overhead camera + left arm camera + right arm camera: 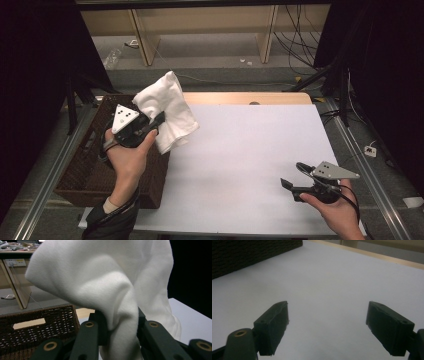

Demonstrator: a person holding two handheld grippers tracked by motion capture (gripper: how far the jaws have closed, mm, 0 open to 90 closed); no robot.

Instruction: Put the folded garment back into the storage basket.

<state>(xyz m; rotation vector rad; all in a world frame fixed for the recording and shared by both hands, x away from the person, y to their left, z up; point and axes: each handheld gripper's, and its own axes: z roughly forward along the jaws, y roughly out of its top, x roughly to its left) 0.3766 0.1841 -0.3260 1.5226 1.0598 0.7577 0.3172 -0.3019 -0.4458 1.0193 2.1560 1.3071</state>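
Left gripper [159, 119] is clamping a white cloth [167, 111], holding it up above the wicker basket's [85, 175] right rim at the table's left edge. From the high view the cloth is billowing up and right of the black jaws, its lower corner hanging over the white tabletop [240, 165]. Left gripper view is bringing the pinch up close: a thick fold of cloth [120, 302] is squeezed between both jaws and draping down between them, with the basket's woven wall and handle slot [28, 323] sitting behind at lower left. Over on the right, the right gripper [292, 176] is hovering low near the table's front right part, well apart from the cloth. Right gripper view is showing its jaws [327, 327] spread wide with bare tabletop between them, the basket's dark wall [249, 252] far off.
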